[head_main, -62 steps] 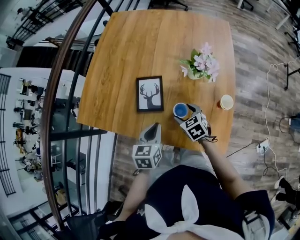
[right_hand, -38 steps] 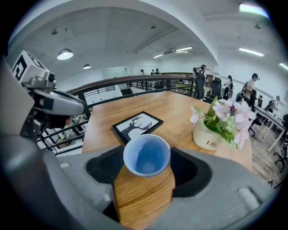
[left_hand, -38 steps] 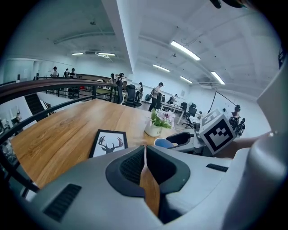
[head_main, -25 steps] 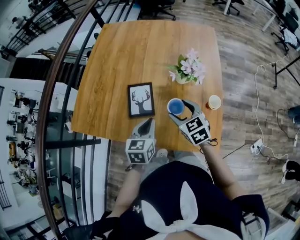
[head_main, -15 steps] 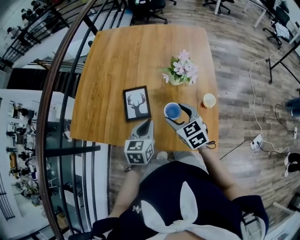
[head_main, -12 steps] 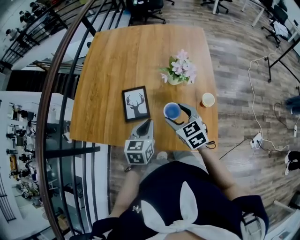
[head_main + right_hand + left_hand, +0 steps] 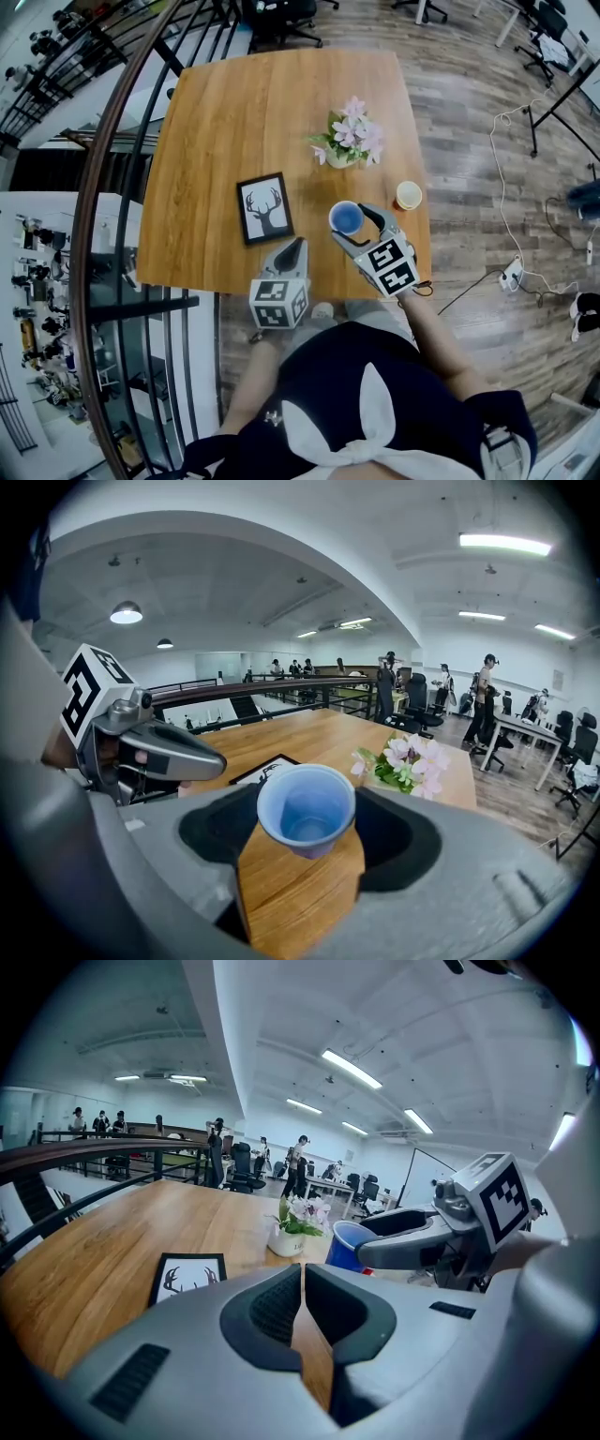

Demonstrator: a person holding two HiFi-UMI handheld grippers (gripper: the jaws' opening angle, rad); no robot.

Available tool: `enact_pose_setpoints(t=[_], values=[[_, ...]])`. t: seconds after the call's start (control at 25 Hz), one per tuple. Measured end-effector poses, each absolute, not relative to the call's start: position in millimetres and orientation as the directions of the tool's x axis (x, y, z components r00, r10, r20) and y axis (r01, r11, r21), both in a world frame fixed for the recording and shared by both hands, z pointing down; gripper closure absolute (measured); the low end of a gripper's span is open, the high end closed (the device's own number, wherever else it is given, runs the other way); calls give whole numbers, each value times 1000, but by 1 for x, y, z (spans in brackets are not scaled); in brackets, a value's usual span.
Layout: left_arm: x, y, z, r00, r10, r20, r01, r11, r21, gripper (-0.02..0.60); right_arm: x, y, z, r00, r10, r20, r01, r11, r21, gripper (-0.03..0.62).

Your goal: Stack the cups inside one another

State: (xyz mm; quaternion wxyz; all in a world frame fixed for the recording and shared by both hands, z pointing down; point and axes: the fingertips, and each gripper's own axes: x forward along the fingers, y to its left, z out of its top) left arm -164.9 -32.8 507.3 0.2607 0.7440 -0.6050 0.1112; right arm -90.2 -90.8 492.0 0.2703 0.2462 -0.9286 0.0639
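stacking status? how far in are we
Done: nothing nested yet. The blue cup and the orange cup sit apart on the table.
In hand: the right gripper is shut on the blue cup.
Left: bring the two cups together near the table's right edge and set one inside the other. The left gripper is shut and empty.
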Motion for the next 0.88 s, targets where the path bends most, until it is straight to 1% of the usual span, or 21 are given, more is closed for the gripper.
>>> enact_pose_setpoints(t=[0.36, 0.88], values=[[-147, -40, 509, 262, -836, 482, -956, -155, 251, 552, -52, -112, 490, -695, -488, 529, -559, 829, 30, 275], [-113, -55, 511, 317, -805, 502, -942, -207, 263, 552, 31, -164, 480, -594, -619, 514, -695, 716, 58, 275]])
